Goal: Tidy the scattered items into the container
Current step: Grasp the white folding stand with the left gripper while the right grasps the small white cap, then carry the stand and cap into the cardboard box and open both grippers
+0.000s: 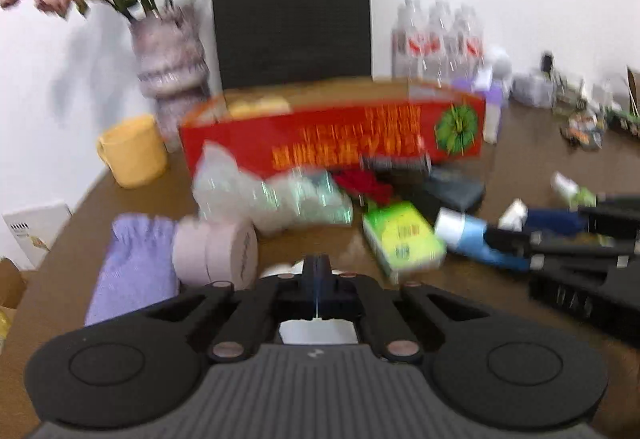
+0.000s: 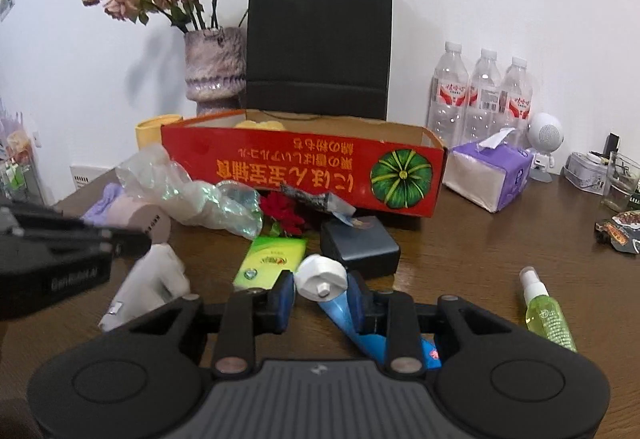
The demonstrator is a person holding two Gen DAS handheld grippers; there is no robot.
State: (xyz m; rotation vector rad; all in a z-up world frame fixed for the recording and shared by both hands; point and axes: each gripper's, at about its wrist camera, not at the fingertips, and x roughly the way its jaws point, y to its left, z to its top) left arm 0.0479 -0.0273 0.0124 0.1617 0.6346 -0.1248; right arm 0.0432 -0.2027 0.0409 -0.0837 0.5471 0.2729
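Left wrist view is motion-blurred throughout; print on the red cardboard box [image 1: 332, 137] cannot be read there. Left gripper [image 1: 316, 271] has its fingers drawn fully together, and a white object [image 1: 316, 331] shows under and behind them; whether it is pinched cannot be told from this view. In the right wrist view the same gripper enters at the left edge, cut off, with a white, crumpled-looking item [image 2: 152, 287] at its tip, contact unclear. Right gripper [image 2: 322, 289] is closed narrowly on a blue tube with a white cap [image 2: 320, 279]; the tube's lower end is hidden under the gripper body. Box stands open-topped at the back of the brown table [image 2: 480, 251], something yellow inside it only partly visible over the wall. Scattered in front of the box: clear crumpled plastic [image 2: 200, 195], a red flower [image 2: 280, 211], a green packet [image 2: 272, 259], a dark case [image 2: 360, 247], a pink roll [image 1: 216, 251] on a lilac cloth [image 1: 132, 263]. Green spray bottle [image 2: 548, 315] lies well apart to the right, with its base cut off by the gripper body.
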